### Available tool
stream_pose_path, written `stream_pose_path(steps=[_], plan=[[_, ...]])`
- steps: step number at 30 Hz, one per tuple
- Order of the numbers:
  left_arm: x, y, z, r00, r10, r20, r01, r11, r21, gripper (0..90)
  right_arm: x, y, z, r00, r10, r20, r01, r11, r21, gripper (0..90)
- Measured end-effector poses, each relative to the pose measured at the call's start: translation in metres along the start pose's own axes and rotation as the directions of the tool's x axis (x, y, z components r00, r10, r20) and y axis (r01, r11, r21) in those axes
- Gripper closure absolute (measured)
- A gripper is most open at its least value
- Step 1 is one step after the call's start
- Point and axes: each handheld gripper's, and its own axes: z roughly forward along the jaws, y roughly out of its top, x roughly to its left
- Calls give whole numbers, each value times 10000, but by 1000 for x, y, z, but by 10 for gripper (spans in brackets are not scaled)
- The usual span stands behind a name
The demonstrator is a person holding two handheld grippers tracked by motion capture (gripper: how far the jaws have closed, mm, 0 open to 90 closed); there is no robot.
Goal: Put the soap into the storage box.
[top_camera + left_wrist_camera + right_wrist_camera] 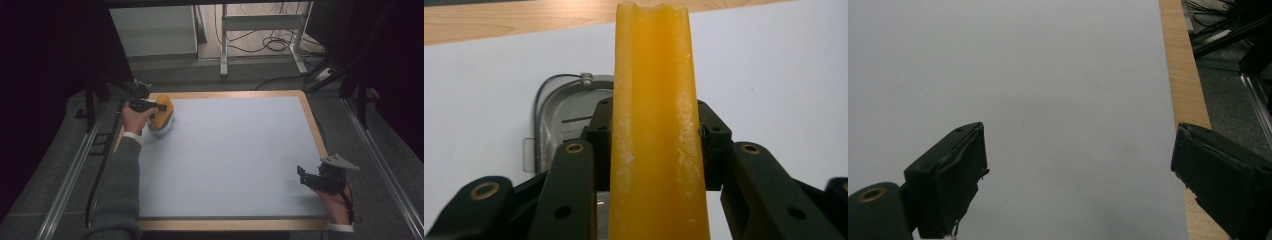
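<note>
An orange slab stands on edge at the table's far left, over a small pale container. My left gripper is shut on the slab. In the left gripper view the orange slab rises between the black jaws, both pressed to its sides, and my left gripper hides the container's near part. Behind it lies the grey container with a clear rim and a side tab. My right gripper hovers open near the front right corner. Between the spread jaws of my right gripper there is only bare mat.
A pale blue mat covers the table, framed by a wooden border. The wooden edge runs just right of my right gripper. Metal rails flank the table. A desk frame and cables stand on the floor beyond.
</note>
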Motion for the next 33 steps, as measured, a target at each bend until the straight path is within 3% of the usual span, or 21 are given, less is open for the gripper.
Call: stream_pose_path(steps=[15,33], plan=[[14,-5,3,9989,-412,-212,408,9990,-156,611,0,0,0,10000,-10,20,10,10000,24,78],[22,-8,19,9973,-516,-519,518,9986,39,611,-1,-1,2,10000,-17,61,17,10000,65,78]])
